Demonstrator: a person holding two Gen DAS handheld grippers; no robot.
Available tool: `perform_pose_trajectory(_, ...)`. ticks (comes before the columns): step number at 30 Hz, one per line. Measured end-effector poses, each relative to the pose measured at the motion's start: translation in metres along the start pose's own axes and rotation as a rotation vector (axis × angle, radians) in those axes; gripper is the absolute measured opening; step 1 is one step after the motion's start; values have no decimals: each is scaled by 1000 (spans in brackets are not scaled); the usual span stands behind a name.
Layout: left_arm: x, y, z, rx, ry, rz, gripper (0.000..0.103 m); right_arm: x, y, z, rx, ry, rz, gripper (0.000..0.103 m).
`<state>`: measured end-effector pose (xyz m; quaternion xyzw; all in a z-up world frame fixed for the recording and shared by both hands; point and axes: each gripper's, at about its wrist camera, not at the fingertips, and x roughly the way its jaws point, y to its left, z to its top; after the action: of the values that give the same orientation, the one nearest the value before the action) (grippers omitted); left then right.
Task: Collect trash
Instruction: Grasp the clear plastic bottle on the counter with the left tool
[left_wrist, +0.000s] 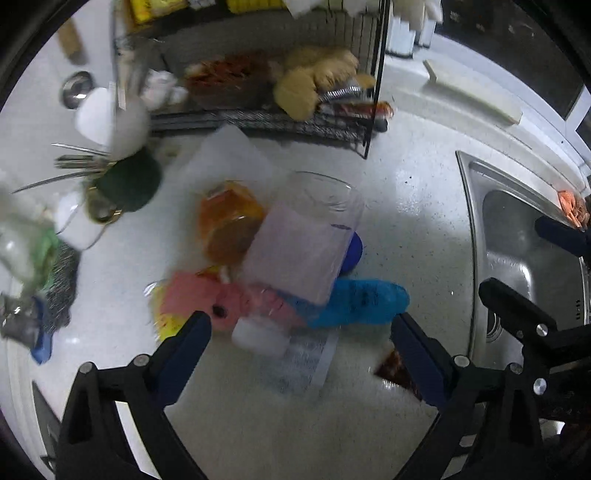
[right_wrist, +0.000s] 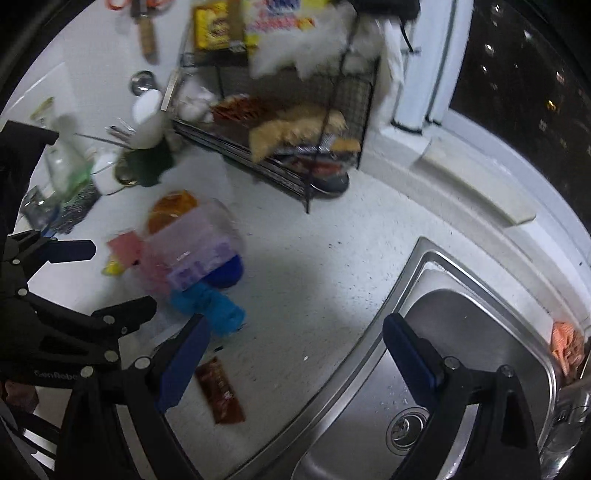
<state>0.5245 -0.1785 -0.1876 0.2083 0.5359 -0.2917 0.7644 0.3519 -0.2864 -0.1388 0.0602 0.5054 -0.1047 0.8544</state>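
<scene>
At lower left of the left wrist view, the left gripper (left_wrist: 301, 328) hangs spread wide and empty over a trash pile mid-frame on the white tabletop (left_wrist: 413, 221): pink wrapper (left_wrist: 192, 299), clear plastic jar (left_wrist: 306, 243), blue wrapper (left_wrist: 362, 302). Rightward, the right gripper (right_wrist: 295, 332) gapes empty above the sink (right_wrist: 461, 332) rim, a brown packet (right_wrist: 219, 391) just beside its left finger.

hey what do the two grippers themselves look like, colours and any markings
Both the left gripper and the right gripper have black angular frames dotted with round silver bolts, and flat dark blue fingers. The left gripper's black body carries pale lettering, too blurred to read fully.
</scene>
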Motion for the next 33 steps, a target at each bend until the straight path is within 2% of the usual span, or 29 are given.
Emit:
perform_pose_trajectory(9,42,3,40,91,76,-13,98,38,-16,16,51,70,12,94)
perform_pose_trajectory(12,54,0,47,116,99,-33,95,47,-19,20,62,84,15,94)
perform_pose_trajectory(16,67,-2,51,132,131,-56,87,53,-22,22,71,98,30,94)
perform_pose_trajectory(19,74,1,52,123,144,-44,78,55,-22,23,73,104,30,94)
perform_pose_trajectory(23,72,4,51,113,117,-54,77,57,-23,23,73,111,29,94)
perform_pose_trajectory(26,65,4,45,95,94,-35,76,56,-21,22,68,112,38,94)
perform_pose_trajectory(33,20,6,24,10,18,-65,73,32,-12,22,47,80,78,94)
